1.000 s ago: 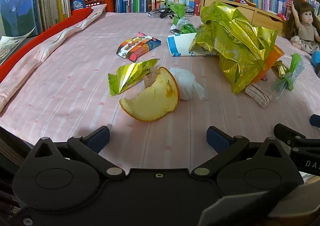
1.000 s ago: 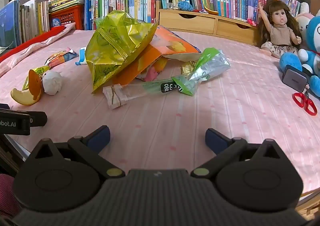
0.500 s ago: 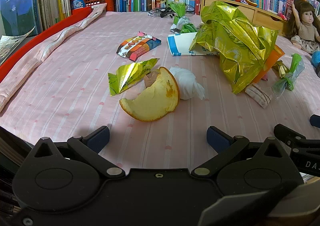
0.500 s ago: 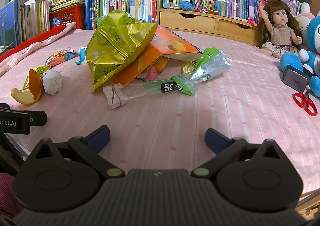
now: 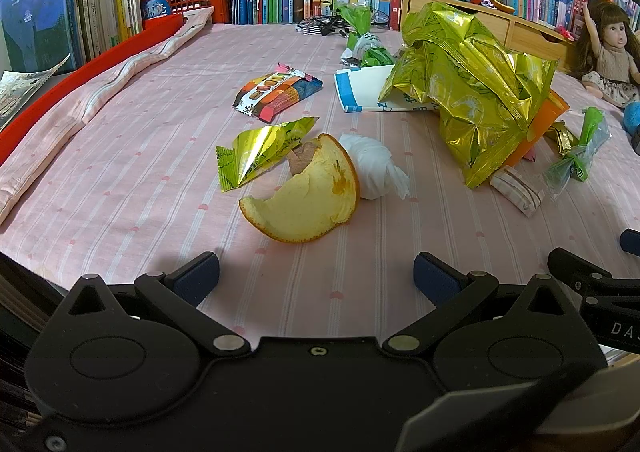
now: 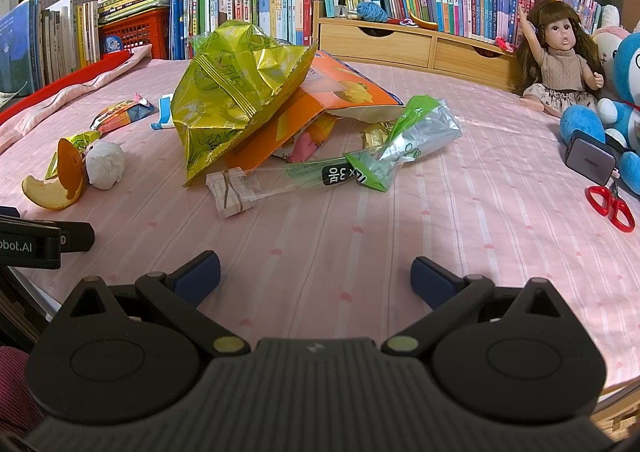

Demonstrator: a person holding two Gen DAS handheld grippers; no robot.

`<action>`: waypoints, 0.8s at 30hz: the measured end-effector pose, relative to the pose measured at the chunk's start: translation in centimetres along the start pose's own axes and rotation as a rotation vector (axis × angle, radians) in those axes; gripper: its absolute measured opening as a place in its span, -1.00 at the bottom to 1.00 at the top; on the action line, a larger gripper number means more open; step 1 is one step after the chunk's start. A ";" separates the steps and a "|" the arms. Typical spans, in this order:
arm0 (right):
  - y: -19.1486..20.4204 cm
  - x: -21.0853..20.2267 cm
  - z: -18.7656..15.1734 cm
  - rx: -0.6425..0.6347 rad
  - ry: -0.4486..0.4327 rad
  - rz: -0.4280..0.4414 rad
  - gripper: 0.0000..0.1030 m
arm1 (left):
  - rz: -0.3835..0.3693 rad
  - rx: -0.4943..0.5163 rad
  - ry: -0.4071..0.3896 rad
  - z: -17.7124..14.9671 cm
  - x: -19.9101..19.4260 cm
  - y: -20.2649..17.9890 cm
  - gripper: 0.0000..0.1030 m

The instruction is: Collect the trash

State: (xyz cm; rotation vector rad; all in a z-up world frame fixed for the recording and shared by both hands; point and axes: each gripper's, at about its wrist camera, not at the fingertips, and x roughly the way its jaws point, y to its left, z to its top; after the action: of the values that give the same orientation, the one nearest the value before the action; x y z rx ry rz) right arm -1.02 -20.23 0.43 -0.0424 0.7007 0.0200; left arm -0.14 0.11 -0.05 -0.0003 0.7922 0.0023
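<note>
Comparing this moment with the second before it turns up almost no change: both grippers hold the same hover at the near edge of the pink-striped cloth, and no piece of trash has shifted. I take that to mean collecting has not begun and a first target is yet to be picked.

The left gripper is spread wide and empty, aimed at the nearest cluster: a green-gold foil wrapper, an orange peel lying curled with its pale inside up, and a knotted white tissue ball touching the peel's far side. Beyond them lie a flat macaron packet and a blue-edged white carton.

The right gripper is likewise wide apart and holding nothing. Ahead of it a big crumpled yellow-green bag leans over an orange bag. In front of these lies a clear sleeve with a folded, banded end, and a green and silver pouch rests across its other end.

At the far right, well apart, a doll, blue plush and red scissors look like keepers, not rubbish.

The peel, nearest and stiff, seems the easiest first grab.
</note>
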 end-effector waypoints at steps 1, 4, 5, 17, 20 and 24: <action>0.0 -0.1 0.0 0.000 0.001 0.000 1.00 | 0.000 0.000 0.000 0.0 0.0 0.0 1.00; 0.0 -0.1 0.0 0.000 0.002 0.001 1.00 | 0.000 0.000 0.000 0.0 0.0 0.0 1.00; 0.0 -0.1 0.0 0.000 0.002 0.001 1.00 | 0.000 0.000 0.000 0.0 0.0 0.0 1.00; 0.0 -0.1 0.0 0.000 0.002 0.001 1.00 | 0.000 0.000 0.000 0.0 0.0 0.0 1.00; -0.1 -0.1 0.0 0.001 0.005 0.001 1.00 | 0.000 0.001 -0.001 0.1 0.1 0.0 1.00; -0.1 -0.1 0.1 0.003 0.014 0.000 1.00 | -0.001 0.003 -0.009 -0.1 0.0 0.2 1.00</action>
State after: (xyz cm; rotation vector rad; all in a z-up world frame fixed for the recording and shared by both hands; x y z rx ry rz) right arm -1.02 -20.29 0.56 -0.0393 0.7149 0.0189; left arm -0.26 0.31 -0.12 0.0021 0.7829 0.0004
